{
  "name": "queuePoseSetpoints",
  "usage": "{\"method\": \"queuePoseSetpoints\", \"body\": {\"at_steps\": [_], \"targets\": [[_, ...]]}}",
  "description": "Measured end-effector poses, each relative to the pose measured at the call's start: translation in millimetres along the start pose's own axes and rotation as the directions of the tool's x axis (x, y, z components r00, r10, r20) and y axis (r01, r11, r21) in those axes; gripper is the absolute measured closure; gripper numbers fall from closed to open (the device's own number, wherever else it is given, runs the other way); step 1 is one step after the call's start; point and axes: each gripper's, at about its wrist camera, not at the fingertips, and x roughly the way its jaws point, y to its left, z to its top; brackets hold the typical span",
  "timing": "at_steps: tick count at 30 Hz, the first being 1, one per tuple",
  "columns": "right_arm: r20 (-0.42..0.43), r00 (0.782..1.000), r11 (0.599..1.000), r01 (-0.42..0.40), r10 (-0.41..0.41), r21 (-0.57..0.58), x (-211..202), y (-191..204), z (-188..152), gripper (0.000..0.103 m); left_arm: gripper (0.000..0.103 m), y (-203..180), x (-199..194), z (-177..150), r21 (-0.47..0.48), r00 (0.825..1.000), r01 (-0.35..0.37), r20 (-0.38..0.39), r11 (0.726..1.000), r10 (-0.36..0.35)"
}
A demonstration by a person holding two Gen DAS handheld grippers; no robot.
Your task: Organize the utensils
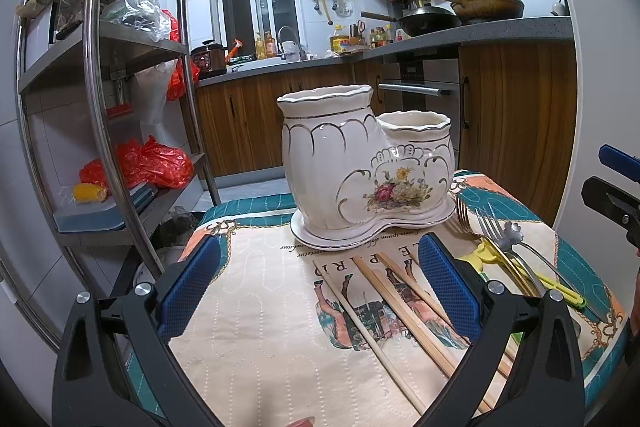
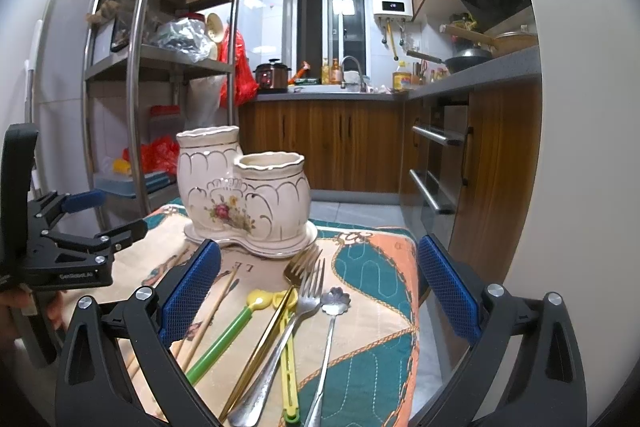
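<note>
Left wrist view: a cream ceramic utensil holder (image 1: 360,163) stands upright on a patterned cloth-covered surface (image 1: 256,307). It has two joined, gold-trimmed cups with scalloped rims, the left one taller, a painted flower bouquet on the front, and a matching saucer base. Both cups look empty as far as can be seen. The left gripper (image 1: 320,287) hangs above the cloth with its blue-padded fingers (image 1: 188,287) spread wide, holding nothing. Between them lie wooden chopsticks (image 1: 404,295), loose and roughly parallel.

Right wrist view: the right gripper (image 2: 320,287) also has its fingers wide apart and empty, above a cluster of cutlery lying just in front of the holder. A gold fork (image 2: 298,269) and a silver fork (image 2: 308,297) overlap, tines pointing toward the holder. Beside them rest a small silver spoon (image 2: 334,303) with a flower-shaped bowl, a yellow-headed utensil on a green handle (image 2: 236,327), and another yellow-green one (image 2: 288,359) under the forks.
</note>
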Motion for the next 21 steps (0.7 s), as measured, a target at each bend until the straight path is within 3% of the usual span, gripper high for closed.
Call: {"method": "queuePoseSetpoints", "body": {"at_steps": [21], "targets": [[-0.004, 1.000, 1.000, 0.001, -0.001, -0.005, 3.3, 1.8, -2.4, 0.005, 0.005, 2.9, -1.0, -0.4, -0.001, 1.000, -0.002, -0.002, 1.000, 0.002]]}}
